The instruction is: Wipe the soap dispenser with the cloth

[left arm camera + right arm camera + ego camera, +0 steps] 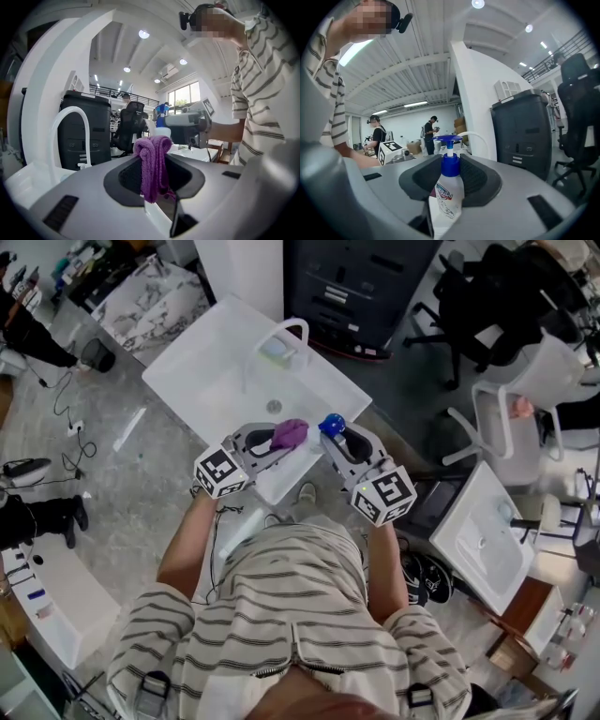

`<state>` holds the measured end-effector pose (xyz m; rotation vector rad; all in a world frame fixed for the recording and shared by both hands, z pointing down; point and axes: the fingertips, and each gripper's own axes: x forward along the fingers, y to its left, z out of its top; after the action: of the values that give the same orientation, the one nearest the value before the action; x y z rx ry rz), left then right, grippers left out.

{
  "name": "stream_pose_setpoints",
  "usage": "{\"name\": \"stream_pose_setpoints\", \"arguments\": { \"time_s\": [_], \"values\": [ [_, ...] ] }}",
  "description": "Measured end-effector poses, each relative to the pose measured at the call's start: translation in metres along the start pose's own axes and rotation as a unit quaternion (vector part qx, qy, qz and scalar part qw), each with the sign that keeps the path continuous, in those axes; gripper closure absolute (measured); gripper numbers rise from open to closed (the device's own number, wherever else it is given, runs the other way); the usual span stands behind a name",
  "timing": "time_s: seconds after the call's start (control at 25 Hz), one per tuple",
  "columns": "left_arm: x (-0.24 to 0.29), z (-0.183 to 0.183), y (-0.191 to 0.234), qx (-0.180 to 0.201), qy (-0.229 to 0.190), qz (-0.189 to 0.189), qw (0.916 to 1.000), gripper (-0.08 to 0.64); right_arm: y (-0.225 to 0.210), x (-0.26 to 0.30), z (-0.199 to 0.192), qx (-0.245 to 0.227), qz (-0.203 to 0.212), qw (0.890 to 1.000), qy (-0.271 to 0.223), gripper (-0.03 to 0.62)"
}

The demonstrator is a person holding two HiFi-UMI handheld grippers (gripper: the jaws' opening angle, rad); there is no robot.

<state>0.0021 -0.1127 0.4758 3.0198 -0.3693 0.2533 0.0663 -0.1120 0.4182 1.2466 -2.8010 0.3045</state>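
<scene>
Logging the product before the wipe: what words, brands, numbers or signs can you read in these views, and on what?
On the soap dispenser label: blue and red print, too blurred to read.
On the marker cubes: black-and-white square patterns, no words.
Nothing else is legible in any view.

The sink point(202, 381) basin lies open, with the arched faucet point(291, 322) standing at its far edge.

One cloth point(290, 433), one soap dispenser point(331, 425), two grippers: left gripper point(283, 445), right gripper point(338, 440).
</scene>
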Motion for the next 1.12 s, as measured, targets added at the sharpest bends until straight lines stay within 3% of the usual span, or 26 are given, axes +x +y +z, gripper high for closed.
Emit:
{"name": "stream_pose_setpoints", "arguments": {
  "time_s": [0.36,0.68,0.92,1.12],
  "values": [
    [0.007,0.021,0.013,-0.011,-0.031,0.086,0.9958,0.445,-0.041,0.014,-0.007,-0.013,-0.111,0.994,0.003,0.459],
    [0.003,0.013,0.043,-0.021,-0.017,0.182,0.983,0.445,-0.083,0.034,-0.019,0.022,-0.181,0.983,0.001,0.459],
    [0.007,0.002,0.053,-0.018,-0.003,0.203,0.9791,0.445,-0.119,0.049,-0.034,0.002,-0.246,0.969,-0.003,0.459],
    [0.012,-0.002,0.066,-0.026,0.0,0.214,0.9765,0.445,-0.15,0.071,-0.057,0.004,-0.269,0.963,0.007,0.459]
  ]
}}
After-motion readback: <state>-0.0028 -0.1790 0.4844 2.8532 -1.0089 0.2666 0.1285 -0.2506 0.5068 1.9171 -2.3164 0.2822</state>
